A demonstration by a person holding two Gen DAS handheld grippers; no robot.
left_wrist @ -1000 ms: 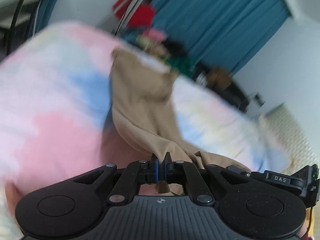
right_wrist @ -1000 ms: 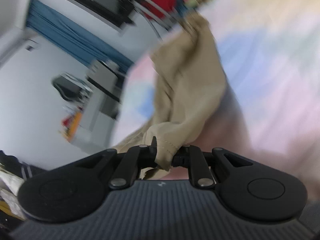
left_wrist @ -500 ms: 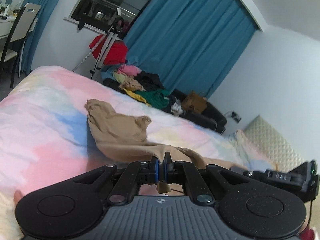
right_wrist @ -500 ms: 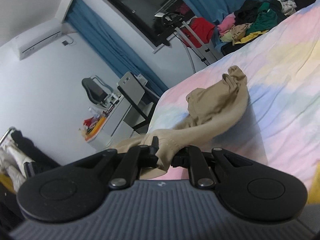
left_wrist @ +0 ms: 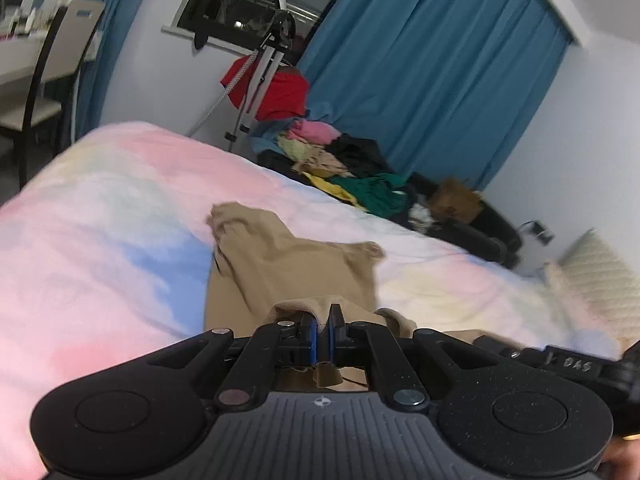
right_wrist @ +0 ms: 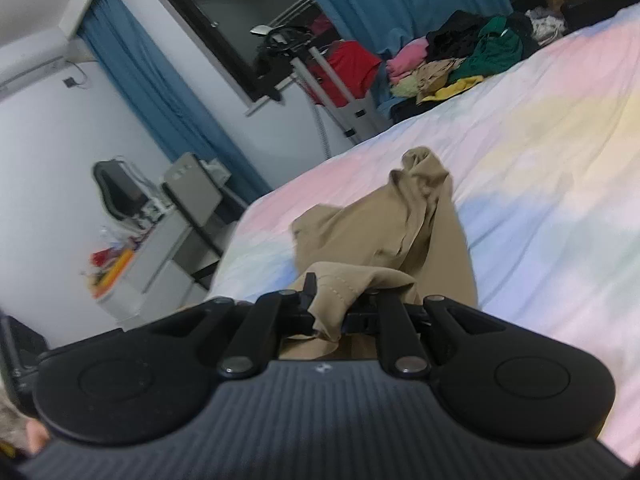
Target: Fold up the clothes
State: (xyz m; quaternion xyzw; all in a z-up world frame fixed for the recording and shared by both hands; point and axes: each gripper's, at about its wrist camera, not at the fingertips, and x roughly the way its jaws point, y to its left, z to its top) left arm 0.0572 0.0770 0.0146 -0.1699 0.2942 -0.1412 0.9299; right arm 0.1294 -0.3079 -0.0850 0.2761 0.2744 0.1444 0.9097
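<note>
Moved: both tongs now sit lower over the bed (left_wrist: 100, 240) than half a second ago.
Left tongs (left_wrist: 323, 330): clamped on tan garment (left_wrist: 288, 264) edge.
Right tongs (right_wrist: 334, 306): clamped on another edge.
Garment: trailing across bed, open sheet either side.

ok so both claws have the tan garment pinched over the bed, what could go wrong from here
1. The left claw grips only a thin edge of the tan garment; a hard pull could slip it free.
2. The right claw holds a bunched wad, so a crease may get folded in.
3. The far end lies crumpled on the bedspread and could drag instead of flattening.
</note>
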